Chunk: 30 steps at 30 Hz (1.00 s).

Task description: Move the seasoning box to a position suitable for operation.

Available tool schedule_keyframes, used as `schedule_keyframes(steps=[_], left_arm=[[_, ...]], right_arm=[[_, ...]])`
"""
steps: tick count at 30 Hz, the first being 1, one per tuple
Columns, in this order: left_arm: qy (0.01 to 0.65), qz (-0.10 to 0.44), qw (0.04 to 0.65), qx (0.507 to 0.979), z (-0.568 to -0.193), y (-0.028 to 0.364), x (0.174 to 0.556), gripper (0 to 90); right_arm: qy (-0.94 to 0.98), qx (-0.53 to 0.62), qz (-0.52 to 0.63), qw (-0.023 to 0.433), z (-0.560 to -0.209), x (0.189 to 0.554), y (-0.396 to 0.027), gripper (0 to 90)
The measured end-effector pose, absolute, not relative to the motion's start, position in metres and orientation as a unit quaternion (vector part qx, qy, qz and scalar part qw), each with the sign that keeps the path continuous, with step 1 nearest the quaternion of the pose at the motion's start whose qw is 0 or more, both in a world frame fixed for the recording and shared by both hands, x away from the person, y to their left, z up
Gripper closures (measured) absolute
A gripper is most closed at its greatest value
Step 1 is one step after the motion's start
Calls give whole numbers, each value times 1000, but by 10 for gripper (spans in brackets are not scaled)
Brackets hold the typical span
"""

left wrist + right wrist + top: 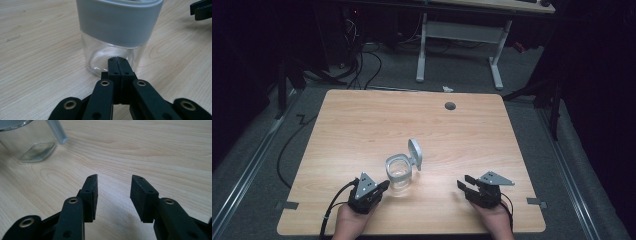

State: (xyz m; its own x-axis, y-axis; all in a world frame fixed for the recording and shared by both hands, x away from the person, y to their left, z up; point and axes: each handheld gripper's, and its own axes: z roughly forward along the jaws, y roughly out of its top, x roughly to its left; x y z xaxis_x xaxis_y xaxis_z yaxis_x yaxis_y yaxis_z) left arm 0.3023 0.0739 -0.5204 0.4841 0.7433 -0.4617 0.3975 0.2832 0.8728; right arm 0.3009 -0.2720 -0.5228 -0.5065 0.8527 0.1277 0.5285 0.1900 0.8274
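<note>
A clear glass jar (399, 175) with a grey collar stands on the wooden table (362, 125), near the front. Its grey flip lid (415, 152) stands open behind it. In the left gripper view the jar (117, 27) looms close. My left gripper (117, 60) is shut with nothing between its jaws, and its tips are right at the jar's lower glass wall. In the high view the left gripper (383, 185) sits at the jar's left. My right gripper (113, 188) is open over bare wood, well to the right of the jar (32, 142), with nothing between its jaws.
A round cable hole (450, 106) lies near the table's far edge. Beyond the table stand a white desk frame (459, 31) and loose cables (362, 60) on the dark floor. The other gripper's jaws (201, 10) show at the top right of the left gripper view.
</note>
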Motion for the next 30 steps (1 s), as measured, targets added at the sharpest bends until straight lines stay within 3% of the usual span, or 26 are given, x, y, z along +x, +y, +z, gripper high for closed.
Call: schedule_keyframes(steps=[12, 17, 21, 30], left_arm=[[463, 120, 633, 609, -518, 34, 301, 900], [473, 136, 635, 595, -519, 51, 300, 900], [516, 187, 618, 563, -525, 77, 330, 899], [516, 174, 619, 566, -527, 60, 350, 900]], right_arm=[[746, 467, 443, 172, -523, 302, -279, 588], [752, 465, 432, 177, -524, 301, -275, 590], [754, 460, 432, 181, -523, 300, -273, 593], [761, 447, 432, 186, -522, 299, -268, 598]])
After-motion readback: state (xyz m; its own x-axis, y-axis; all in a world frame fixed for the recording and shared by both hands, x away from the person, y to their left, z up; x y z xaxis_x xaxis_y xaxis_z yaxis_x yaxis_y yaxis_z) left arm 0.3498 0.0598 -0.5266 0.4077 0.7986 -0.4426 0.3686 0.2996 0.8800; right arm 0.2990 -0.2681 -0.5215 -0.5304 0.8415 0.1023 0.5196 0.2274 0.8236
